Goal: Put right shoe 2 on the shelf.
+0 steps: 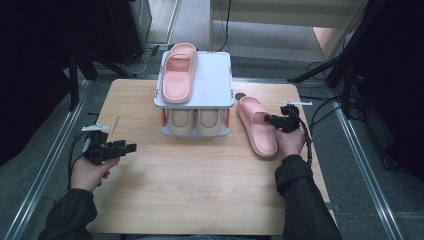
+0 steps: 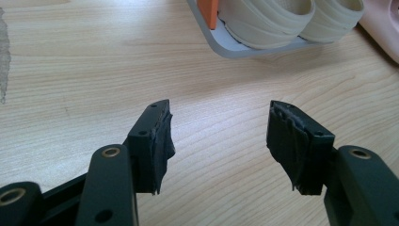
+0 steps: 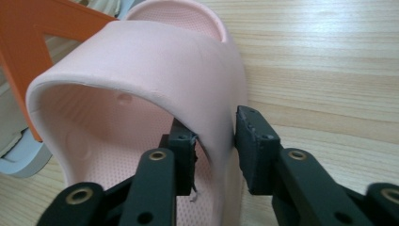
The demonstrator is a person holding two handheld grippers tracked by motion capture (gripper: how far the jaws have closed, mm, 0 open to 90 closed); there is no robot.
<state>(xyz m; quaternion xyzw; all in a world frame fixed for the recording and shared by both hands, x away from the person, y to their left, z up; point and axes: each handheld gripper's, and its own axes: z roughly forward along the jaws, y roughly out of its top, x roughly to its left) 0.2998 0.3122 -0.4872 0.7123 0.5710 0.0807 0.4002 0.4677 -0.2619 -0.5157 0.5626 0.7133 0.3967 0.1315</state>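
Close your right gripper (image 3: 214, 146) fully on the strap wall it straddles before lifting the pink slipper (image 1: 256, 125) lying on the table beside the shoe rack (image 1: 212, 75), while your left gripper (image 2: 219, 141) idles open, empty.

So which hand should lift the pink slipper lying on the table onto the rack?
The right. Its gripper already straddles the strap of the pink slipper beside the rack. The left gripper is open over bare table.

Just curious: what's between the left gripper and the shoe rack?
Bare wooden table separates the left gripper from the shoe rack, as the left gripper view shows.
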